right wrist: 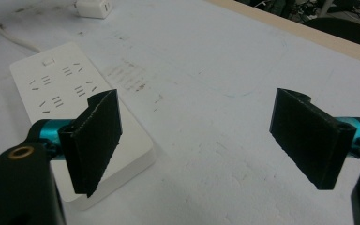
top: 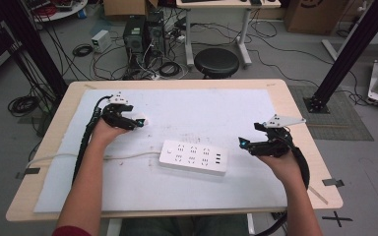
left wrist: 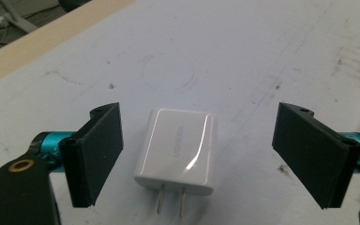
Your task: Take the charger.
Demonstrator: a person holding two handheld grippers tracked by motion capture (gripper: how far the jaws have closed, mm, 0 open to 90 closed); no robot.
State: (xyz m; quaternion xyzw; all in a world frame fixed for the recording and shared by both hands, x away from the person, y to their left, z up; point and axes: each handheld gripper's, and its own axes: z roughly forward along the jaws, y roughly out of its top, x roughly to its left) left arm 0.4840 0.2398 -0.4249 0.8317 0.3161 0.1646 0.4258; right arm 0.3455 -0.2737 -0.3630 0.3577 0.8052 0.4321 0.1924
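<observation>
White glossy wall charger [left wrist: 177, 151], lying flat on the white mat, two prongs bare, untouched.

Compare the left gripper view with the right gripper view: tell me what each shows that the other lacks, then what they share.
Left gripper view alone: the charger's brand lettering and its two metal prongs, pointing toward the camera, with the charger lying flat between the open jaws of the left claw.

Right gripper view alone: the white power strip with its socket holes and its white cord, partly behind one jaw of the open right claw.

Shared: the charger, small and far off in the right gripper view, the white mat and the wooden table edge.
</observation>
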